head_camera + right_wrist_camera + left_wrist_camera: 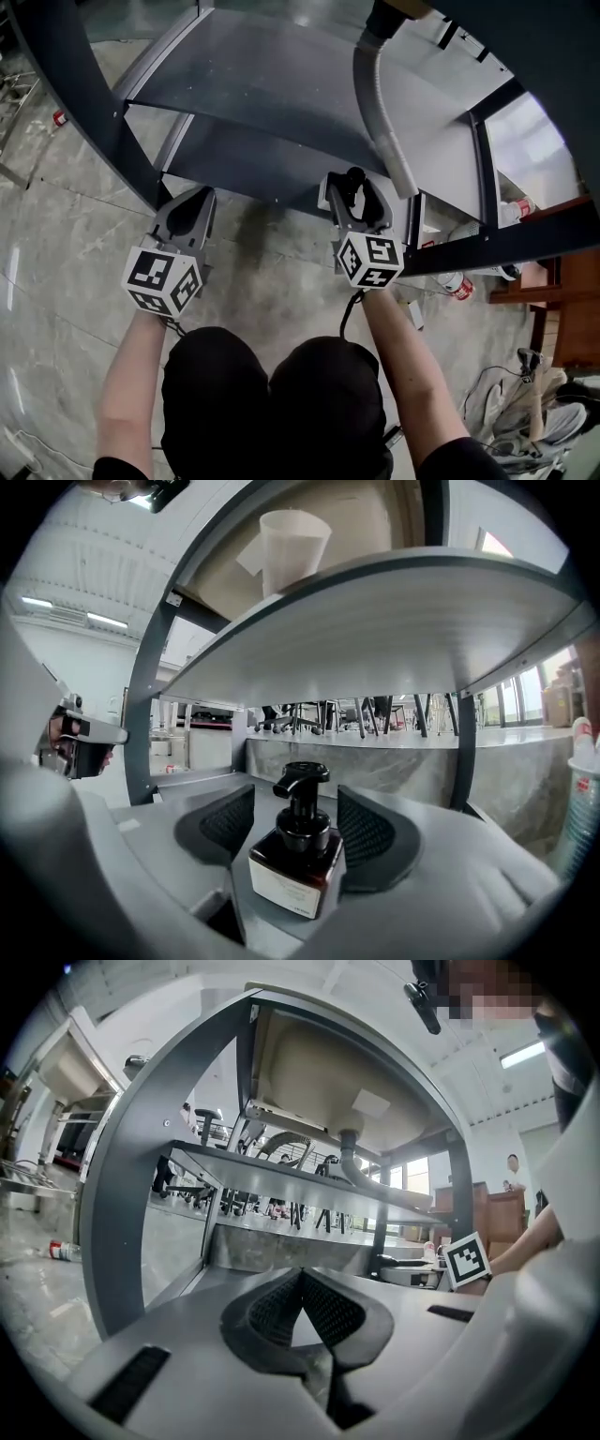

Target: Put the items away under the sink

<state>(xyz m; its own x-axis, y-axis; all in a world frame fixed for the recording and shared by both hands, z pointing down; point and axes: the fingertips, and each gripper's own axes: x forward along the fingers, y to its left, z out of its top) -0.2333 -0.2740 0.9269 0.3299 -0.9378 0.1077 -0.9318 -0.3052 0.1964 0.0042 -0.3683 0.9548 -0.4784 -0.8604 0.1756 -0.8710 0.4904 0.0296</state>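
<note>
On the lower shelf beneath the sink, the right gripper stands with jaws spread wide, released, the brown pump bottle upright and loose between its pads, while the left gripper is clenched on nothing.

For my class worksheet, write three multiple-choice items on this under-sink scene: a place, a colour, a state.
1. Where does the dark brown square pump bottle stand? A in a drawer; B on the lower grey metal shelf, between the right gripper's jaws; C on a hook.
2. What colour is its pump head? A white; B red; C black.
3. How do the left gripper's jaws stand? A together, empty; B wide apart; C closed on a sponge.
Key: 1 B, it stands on the shelf between open pads; 2 C, the pump is black; 3 A, the tips meet with nothing between.
</note>
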